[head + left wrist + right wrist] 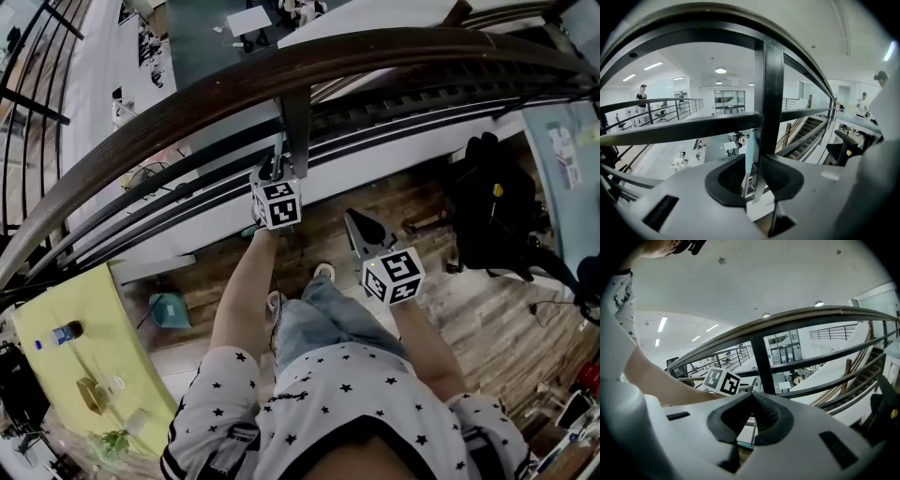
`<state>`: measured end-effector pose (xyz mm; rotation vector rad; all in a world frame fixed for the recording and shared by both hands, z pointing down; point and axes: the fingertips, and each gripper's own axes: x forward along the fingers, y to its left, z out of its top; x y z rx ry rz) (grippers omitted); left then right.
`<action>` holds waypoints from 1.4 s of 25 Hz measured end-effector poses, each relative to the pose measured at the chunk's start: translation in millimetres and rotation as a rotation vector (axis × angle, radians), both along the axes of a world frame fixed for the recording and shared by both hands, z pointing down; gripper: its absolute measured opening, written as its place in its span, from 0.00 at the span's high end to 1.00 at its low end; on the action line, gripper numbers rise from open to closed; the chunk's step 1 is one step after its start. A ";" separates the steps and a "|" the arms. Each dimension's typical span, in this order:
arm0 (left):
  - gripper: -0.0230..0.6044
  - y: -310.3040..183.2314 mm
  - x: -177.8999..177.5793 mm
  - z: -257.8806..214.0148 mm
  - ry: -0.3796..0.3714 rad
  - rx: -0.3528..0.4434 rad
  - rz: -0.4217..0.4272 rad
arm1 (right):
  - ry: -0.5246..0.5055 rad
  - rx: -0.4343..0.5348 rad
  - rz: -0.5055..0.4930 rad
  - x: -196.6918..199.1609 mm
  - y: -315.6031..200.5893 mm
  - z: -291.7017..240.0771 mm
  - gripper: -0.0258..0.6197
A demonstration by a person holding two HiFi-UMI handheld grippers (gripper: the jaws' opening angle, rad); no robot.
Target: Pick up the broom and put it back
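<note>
The left gripper pinches the thin broom handle, which stands close to upright between its pads at twelve o'clock in the left gripper view, just beside the black railing post. The right gripper, at about four o'clock from the left one in the head view, has its jaws pressed together on nothing.

Three close views, shared railing post
</note>
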<state>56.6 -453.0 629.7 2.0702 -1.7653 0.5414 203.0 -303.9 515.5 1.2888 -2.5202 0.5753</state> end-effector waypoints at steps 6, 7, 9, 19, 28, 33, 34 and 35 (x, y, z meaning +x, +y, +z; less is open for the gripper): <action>0.92 40.9 -6.8 -33.3 0.050 0.028 -0.049 | -0.001 0.011 -0.015 -9.3 11.8 -11.7 0.97; 0.93 49.7 -6.9 -38.8 0.063 0.026 -0.056 | -0.001 0.012 -0.018 -10.1 15.6 -12.7 0.97; 0.94 66.2 -7.0 -49.5 0.093 0.025 -0.066 | -0.005 0.015 -0.018 -12.1 23.1 -15.6 0.97; 0.94 146.9 -18.0 -106.0 0.196 0.070 -0.060 | -0.025 0.051 -0.007 -37.2 69.1 -37.1 0.97; 0.94 248.8 -40.9 -127.7 0.325 0.006 -0.085 | -0.044 0.099 -0.001 -59.2 131.9 -63.0 0.97; 0.94 302.0 -51.8 -136.2 0.314 -0.012 -0.064 | -0.053 0.101 -0.009 -67.7 173.8 -71.7 0.97; 0.94 313.3 -54.3 -137.3 0.311 -0.012 -0.059 | -0.054 0.099 -0.011 -69.8 183.6 -72.1 0.97; 0.94 324.4 -56.6 -138.4 0.306 -0.011 -0.053 | -0.055 0.098 -0.011 -72.0 193.4 -72.2 0.97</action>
